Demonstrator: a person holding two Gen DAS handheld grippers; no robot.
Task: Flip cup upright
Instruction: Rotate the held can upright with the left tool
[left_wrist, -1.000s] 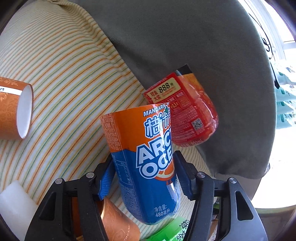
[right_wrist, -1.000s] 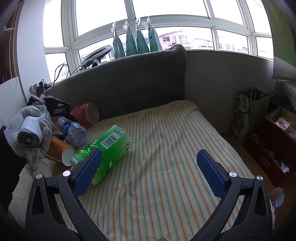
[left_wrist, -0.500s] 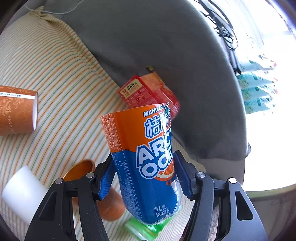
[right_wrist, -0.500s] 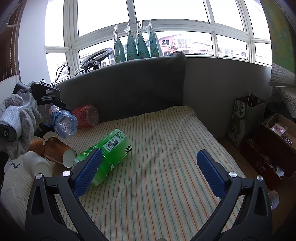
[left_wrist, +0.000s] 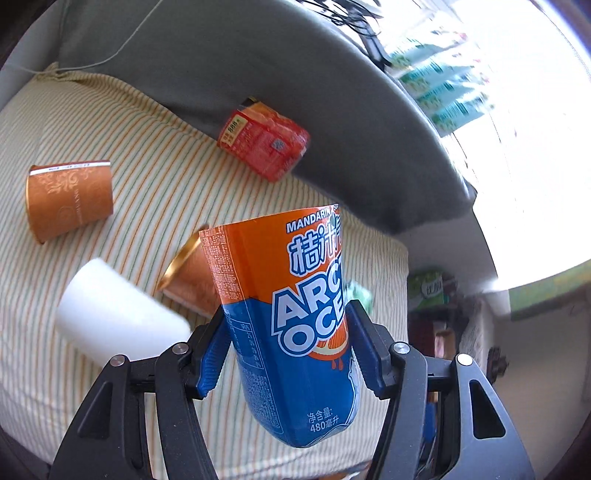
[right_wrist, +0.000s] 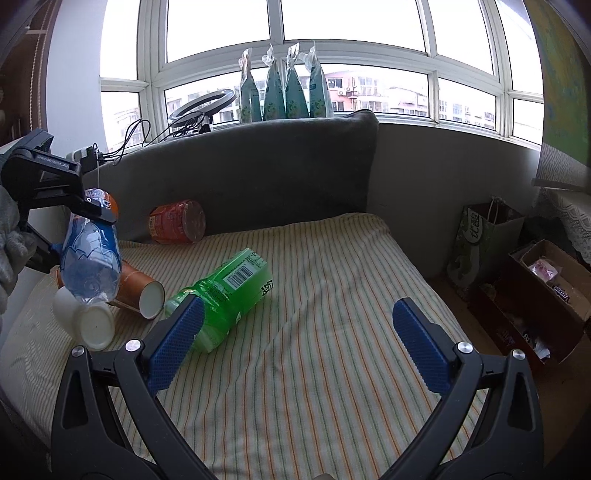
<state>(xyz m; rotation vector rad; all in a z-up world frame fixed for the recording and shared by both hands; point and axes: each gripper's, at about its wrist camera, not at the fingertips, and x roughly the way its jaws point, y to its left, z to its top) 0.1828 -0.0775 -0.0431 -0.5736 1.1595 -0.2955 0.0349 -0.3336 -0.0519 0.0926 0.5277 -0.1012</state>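
A striped cushion (right_wrist: 314, 314) of a grey-backed sofa (right_wrist: 258, 170) is lying under a wide bay window (right_wrist: 332, 55), with green pouches (right_wrist: 284, 88) standing along the sill. The left claw (left_wrist: 286, 350) is gripping an orange-and-blue drink bottle (left_wrist: 291, 325) between its blue pads, holding it in the air above the cushion's left end. The right claw (right_wrist: 295, 339) is hanging wide open over the cushion, gripping nothing. One brown paper cup (left_wrist: 70, 195) is lying on its side near the sofa's left end; a second brown cup (right_wrist: 140, 291) is lying on its side below the held bottle, its open mouth facing the green bottle (right_wrist: 225, 291) just beside it. A white cup (right_wrist: 88, 321) is also lying tipped near them. A red jar (right_wrist: 177, 221) is resting on its side against the backrest.
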